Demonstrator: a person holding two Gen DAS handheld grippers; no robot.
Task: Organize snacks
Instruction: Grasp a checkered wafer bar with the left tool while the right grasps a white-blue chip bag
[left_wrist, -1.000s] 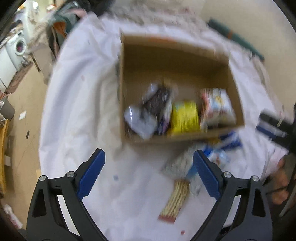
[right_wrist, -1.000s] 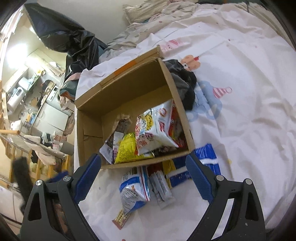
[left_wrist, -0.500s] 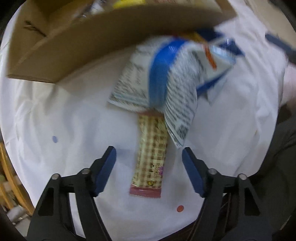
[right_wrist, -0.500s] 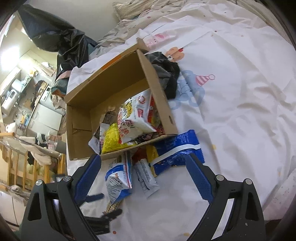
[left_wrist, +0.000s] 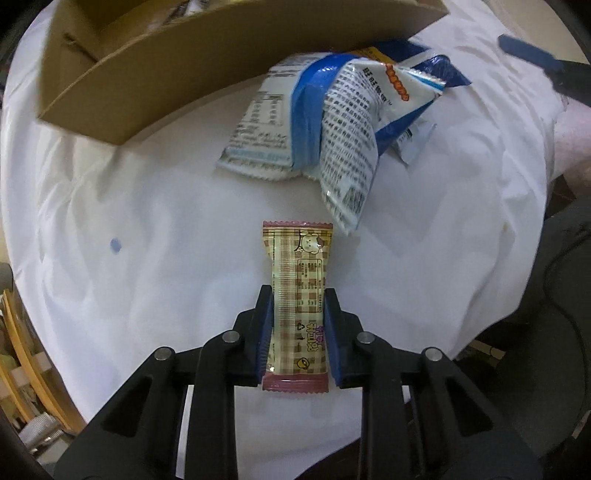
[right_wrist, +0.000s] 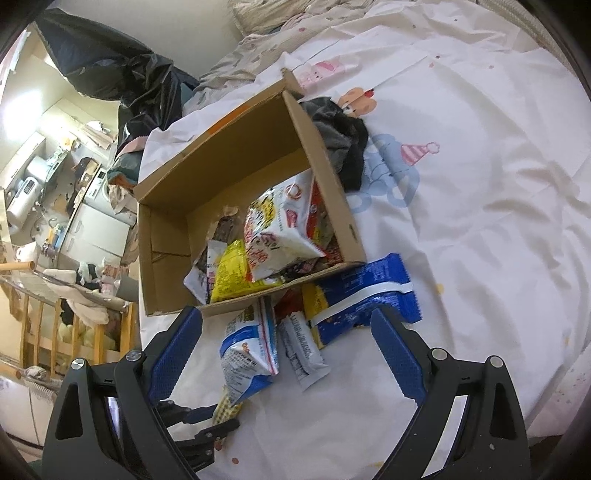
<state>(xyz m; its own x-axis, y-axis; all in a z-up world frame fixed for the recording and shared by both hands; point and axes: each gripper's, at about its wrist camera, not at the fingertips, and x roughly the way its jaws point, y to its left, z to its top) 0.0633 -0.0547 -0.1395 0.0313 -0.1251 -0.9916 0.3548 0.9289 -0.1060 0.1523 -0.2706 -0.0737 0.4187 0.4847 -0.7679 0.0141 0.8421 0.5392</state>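
My left gripper (left_wrist: 298, 299) is shut on a cream and maroon checked snack bar (left_wrist: 297, 280) that lies on the white sheet. It also shows in the right wrist view (right_wrist: 227, 408), held by the left gripper (right_wrist: 218, 421). A white and blue snack bag (left_wrist: 314, 122) lies just beyond the bar, against the cardboard box (left_wrist: 155, 85). My right gripper (right_wrist: 286, 339) is open and empty above loose packets: a white and blue bag (right_wrist: 247, 354), a small white packet (right_wrist: 303, 350) and a blue packet (right_wrist: 362, 299). The box (right_wrist: 162, 229) holds several snack bags.
A dark cloth (right_wrist: 340, 136) lies beside the box's right wall. The white printed sheet (right_wrist: 480, 184) spreads to the right. A black bag (right_wrist: 122, 70) and cluttered furniture sit beyond the bed's left edge (right_wrist: 140, 332). My right gripper's finger (left_wrist: 528, 55) shows at the upper right.
My left gripper has dropped down from above the box to the snack bar and shut on it. My right gripper has stayed open, drifting slightly closer to the loose packets.
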